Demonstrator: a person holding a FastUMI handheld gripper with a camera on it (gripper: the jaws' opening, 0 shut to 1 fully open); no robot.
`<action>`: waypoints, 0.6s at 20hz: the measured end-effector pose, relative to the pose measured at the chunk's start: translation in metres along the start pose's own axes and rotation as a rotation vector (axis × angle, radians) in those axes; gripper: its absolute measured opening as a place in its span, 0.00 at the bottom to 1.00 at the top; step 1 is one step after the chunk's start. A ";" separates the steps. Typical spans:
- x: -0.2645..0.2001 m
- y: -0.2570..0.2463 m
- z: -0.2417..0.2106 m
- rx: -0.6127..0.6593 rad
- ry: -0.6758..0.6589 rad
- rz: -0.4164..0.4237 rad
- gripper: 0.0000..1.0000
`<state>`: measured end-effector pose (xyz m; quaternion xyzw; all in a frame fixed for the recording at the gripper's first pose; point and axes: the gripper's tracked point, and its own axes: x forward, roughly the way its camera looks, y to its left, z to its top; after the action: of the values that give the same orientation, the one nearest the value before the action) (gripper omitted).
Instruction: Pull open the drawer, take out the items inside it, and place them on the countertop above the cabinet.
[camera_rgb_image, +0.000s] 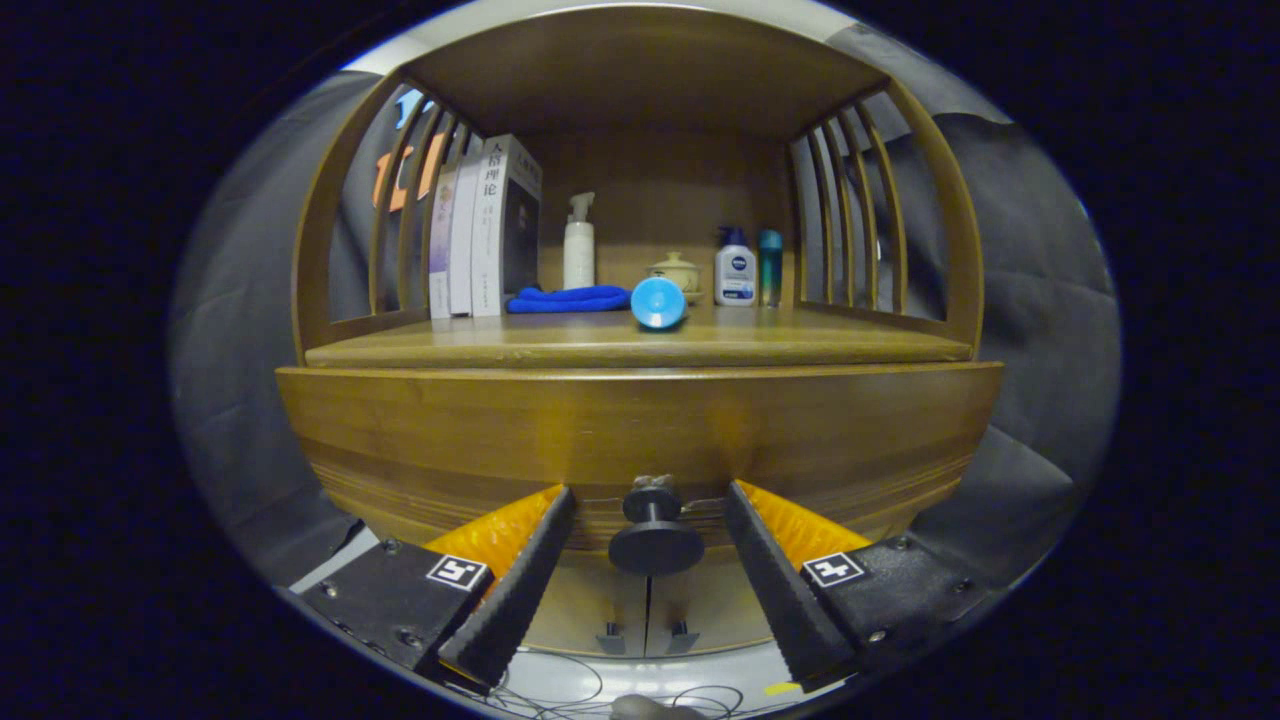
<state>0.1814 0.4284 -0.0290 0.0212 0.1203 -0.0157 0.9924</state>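
A wooden cabinet fills the view, with its closed drawer front (640, 430) straight ahead. The drawer's dark round knob (655, 535) juts out toward me and sits between my two fingers without touching either one. My gripper (650, 495) is open, one finger on each side of the knob, fingertips close to the drawer front. Above the drawer lies the wooden countertop (800, 345), under a shelf roof with slatted sides. The drawer's inside is hidden.
On the countertop stand three books (480, 235) at the left, a white spray bottle (578, 245), a folded blue cloth (568, 299), a blue cup on its side (658, 302), a small lidded pot (676, 272), a lotion bottle (734, 270) and a teal bottle (770, 268). Cables (600, 695) lie below.
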 end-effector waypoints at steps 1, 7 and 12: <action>0.001 -0.001 0.002 -0.001 -0.002 0.001 0.99; 0.014 -0.003 0.007 -0.012 -0.003 0.019 0.99; -0.029 -0.020 0.034 -0.016 -0.077 0.024 1.00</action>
<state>0.1608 0.4075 0.0100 0.0139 0.0816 -0.0036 0.9966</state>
